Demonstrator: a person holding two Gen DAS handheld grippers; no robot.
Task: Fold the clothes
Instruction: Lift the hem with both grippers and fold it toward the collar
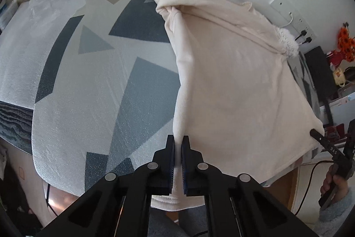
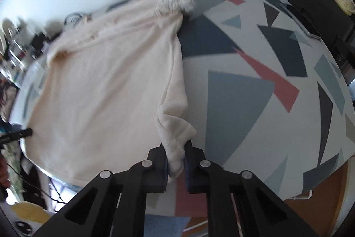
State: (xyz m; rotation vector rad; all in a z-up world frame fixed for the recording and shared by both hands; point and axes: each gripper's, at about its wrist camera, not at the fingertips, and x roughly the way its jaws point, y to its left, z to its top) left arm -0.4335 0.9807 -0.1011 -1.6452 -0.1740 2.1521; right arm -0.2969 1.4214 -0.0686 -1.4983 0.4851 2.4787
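Cream garment (image 1: 233,81), left wrist view: spread on patterned tablecloth (image 1: 88,72); left gripper (image 1: 178,143) angled steeply down, pinching 1 hem corner. Right gripper (image 1: 316,134) grips the opposite corner, hand (image 1: 335,186) around its handle. Right wrist view: right gripper (image 2: 175,148) angled down, clamped on bunched hem of garment (image 2: 106,81).
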